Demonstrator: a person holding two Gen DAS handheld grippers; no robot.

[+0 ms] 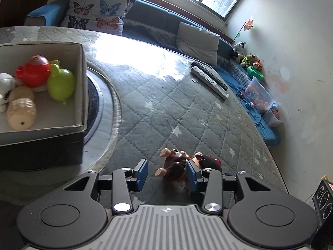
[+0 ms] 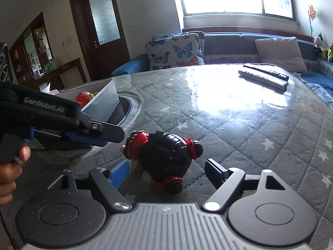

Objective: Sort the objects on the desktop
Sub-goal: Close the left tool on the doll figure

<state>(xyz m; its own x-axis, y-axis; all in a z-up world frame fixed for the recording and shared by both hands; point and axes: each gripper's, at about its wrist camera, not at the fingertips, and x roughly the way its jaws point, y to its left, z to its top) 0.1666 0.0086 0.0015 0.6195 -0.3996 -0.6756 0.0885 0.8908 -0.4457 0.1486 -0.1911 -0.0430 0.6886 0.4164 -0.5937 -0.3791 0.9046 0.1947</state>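
box [image 1: 80, 87]: red toy [image 1: 34, 71], green toy [image 1: 61, 85], tan toy [image 1: 20, 110], white toy [image 1: 5, 87] inside | right of box: left gripper [image 1: 166, 174] released around brown toy [image 1: 173, 166] | right gripper [image 2: 166, 170] released around doll [image 2: 166, 156]

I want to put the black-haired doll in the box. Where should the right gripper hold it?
Probably across the round black head, coming low from the near side: the doll lies on the table between the open right gripper fingers, buns sticking outward.
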